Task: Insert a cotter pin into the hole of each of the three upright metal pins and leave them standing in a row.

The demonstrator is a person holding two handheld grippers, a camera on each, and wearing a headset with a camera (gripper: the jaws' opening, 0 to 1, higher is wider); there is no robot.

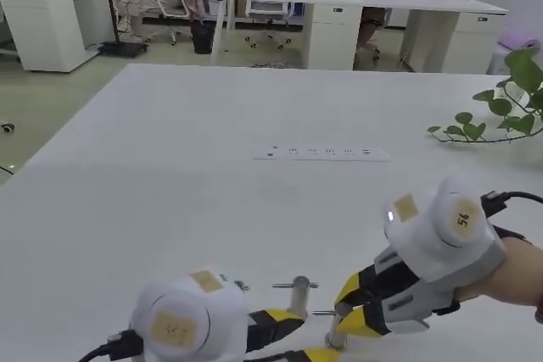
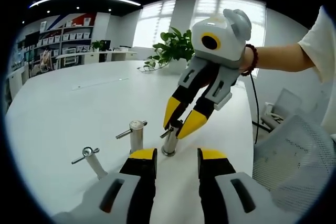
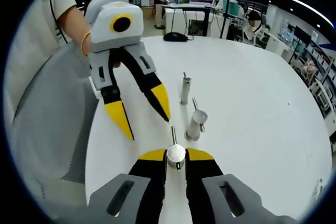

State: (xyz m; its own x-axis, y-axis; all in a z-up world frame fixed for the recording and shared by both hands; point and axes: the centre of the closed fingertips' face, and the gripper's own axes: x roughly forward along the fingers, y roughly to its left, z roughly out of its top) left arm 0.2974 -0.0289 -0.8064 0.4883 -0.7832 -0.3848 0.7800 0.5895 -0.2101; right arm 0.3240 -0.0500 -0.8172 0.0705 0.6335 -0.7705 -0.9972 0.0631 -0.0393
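Left hand-held gripper: head view 6 o'clock, body cut by edge.
Nearest metal pin: mostly behind right hand-held gripper; grip on it vs cotter pin unclear.
Third metal pin: sliver only, rest behind left body.
Power strip: 12 o'clock, blurred.

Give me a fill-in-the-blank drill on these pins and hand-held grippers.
____ metal pins stand on the white table.
The right hand-held gripper is shut on the end metal pin, at its ____.
The left hand-held gripper's jaws stand ____.
Missing words: three; top; open.
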